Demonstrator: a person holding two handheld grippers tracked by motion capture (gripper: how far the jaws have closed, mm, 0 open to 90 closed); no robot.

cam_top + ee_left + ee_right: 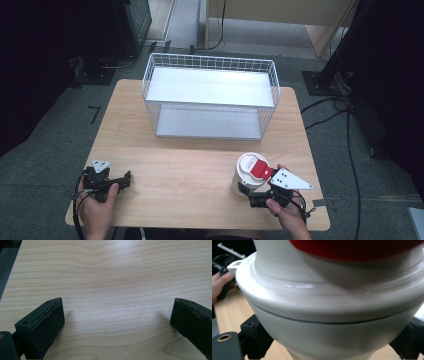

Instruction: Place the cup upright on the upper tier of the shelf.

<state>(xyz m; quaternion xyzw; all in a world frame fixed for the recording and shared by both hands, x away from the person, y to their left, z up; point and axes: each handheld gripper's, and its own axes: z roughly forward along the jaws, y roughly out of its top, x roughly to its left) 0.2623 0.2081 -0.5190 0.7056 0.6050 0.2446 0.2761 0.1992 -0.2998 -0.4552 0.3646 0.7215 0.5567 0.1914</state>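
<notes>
A light wooden tabletop [200, 170] stands on a grey carpeted floor [45, 150], with dark equipment and cables around its edges. At the far middle of the tabletop sits a white wire rack [210, 95] with two flat shelves, one above the other, its open side facing the person.

Near the front right of the tabletop stands a white container [248, 175] with a white lid that carries a red flap [260, 171] on top. It is upright and well apart from the rack. The right gripper [250, 192] comes in low from the person's side, and in the right gripper view its black jaws stand on either side of the container's body just below the lid rim, close against it; it looks clamped on the container, though the exact contact is partly hidden.

At the front left, the left hand [97, 205] rests the left gripper [125, 179] on the wood. In the left gripper view its jaws stand wide apart with bare wood grain between them.
</notes>
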